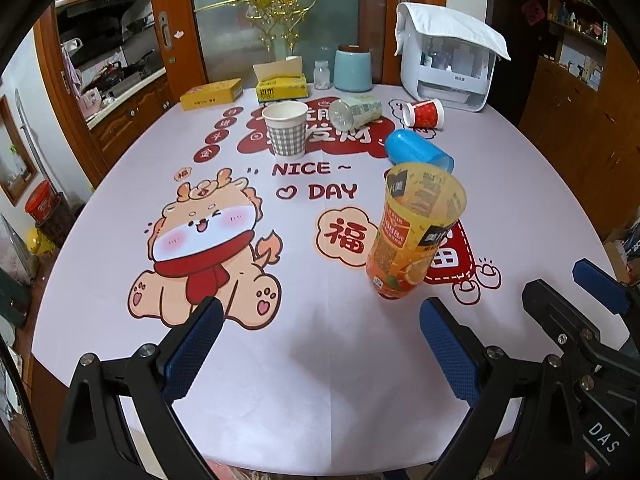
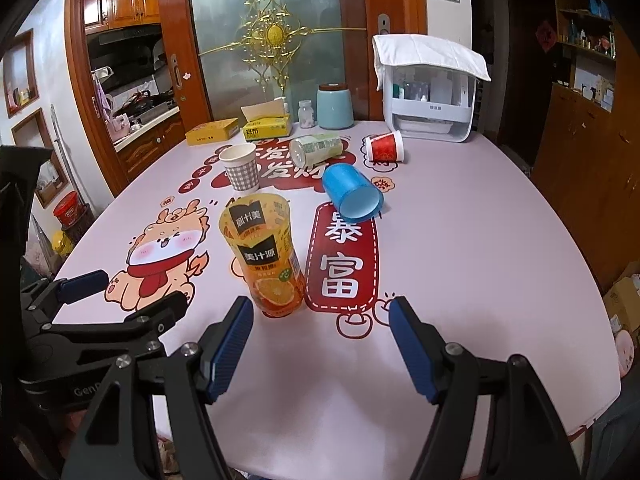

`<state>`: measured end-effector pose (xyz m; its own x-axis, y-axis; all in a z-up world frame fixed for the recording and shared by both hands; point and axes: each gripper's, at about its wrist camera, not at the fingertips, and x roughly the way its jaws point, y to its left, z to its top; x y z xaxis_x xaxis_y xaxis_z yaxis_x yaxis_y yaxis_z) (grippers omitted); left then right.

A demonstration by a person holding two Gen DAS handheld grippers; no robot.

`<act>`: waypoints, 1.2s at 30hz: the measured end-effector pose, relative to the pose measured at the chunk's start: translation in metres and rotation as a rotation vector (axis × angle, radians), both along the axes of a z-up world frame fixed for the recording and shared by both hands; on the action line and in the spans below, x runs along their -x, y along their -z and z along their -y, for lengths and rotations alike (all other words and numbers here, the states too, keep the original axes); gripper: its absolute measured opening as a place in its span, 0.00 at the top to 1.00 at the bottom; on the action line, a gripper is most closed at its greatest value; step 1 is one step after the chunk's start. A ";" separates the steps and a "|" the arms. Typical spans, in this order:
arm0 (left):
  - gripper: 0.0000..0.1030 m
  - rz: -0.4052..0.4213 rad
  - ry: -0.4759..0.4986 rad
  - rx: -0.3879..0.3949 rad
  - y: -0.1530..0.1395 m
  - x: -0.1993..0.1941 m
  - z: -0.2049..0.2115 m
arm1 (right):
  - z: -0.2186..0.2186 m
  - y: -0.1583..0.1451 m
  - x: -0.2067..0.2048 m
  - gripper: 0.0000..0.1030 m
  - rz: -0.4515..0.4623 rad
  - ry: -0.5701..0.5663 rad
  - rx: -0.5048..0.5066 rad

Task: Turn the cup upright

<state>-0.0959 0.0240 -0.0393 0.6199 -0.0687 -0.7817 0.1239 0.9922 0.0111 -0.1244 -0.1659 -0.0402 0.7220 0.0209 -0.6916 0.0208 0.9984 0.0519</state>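
Nearest, the right tool (image 2: pixel 320 344) is held spread wide and empty above the table (image 2: pixel 480 240). Beyond it, a blue plastic cup (image 2: pixel 352 192) lies on its side, mouth facing the tool. The left tool (image 1: pixel 320 344), also spread and empty, is farther off.

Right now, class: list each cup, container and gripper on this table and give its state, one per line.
orange cup: upright, open top
checked paper cup: upright
blue cup: on its side
red paper cup: on its side
clear bottle: on its side
left gripper: open, empty
right gripper: open, empty
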 end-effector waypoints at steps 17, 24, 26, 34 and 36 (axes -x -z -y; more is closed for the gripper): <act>0.05 0.011 -0.003 0.012 -0.006 -0.002 0.002 | 0.003 -0.005 -0.003 0.31 0.018 -0.009 -0.015; 0.05 0.010 -0.003 0.011 -0.006 -0.002 0.002 | 0.004 -0.005 -0.004 0.31 0.018 -0.008 -0.016; 0.05 0.011 -0.003 0.011 -0.006 -0.003 0.003 | 0.004 -0.005 -0.004 0.31 0.018 -0.008 -0.018; 0.05 0.011 -0.004 0.011 -0.006 -0.003 0.002 | 0.005 -0.005 -0.005 0.31 0.017 -0.009 -0.019; 0.05 0.011 -0.004 0.012 -0.006 -0.003 0.003 | 0.005 -0.005 -0.005 0.31 0.018 -0.009 -0.018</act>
